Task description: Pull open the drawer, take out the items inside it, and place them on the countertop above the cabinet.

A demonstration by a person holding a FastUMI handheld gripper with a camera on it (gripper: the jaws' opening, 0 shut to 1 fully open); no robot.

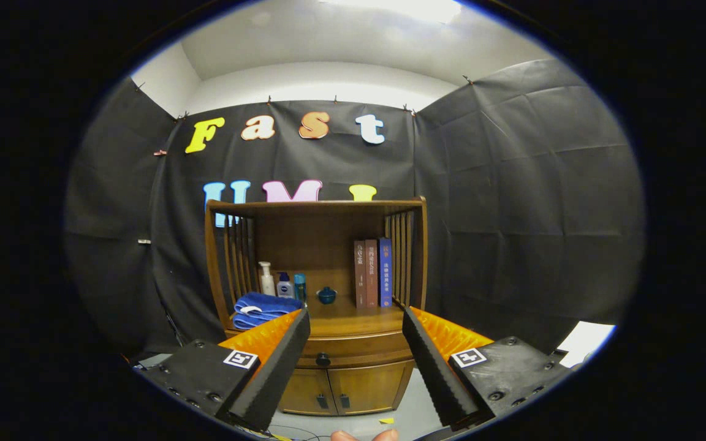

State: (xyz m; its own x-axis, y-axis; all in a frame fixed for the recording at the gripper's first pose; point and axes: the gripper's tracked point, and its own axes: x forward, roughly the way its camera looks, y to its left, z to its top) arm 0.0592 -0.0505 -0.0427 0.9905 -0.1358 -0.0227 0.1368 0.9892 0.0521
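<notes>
Straight ahead at twelve o'clock, beyond the gripper (356, 321), stands a wooden cabinet (322, 373) with its drawer (353, 350) closed, a dark knob (323, 359) at its front. The fingers (279, 361) are spread wide and grasp nothing, framing the drawer between them. On the countertop (353, 312), a folded blue towel (262, 309) lies at ten o'clock, bottles (282, 285) stand behind it, and books (372, 272) stand upright at one o'clock.

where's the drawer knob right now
In the gripper view the drawer knob sits centred on the closed drawer front, below the countertop and above the two cabinet doors, beyond the open gripper.
</notes>
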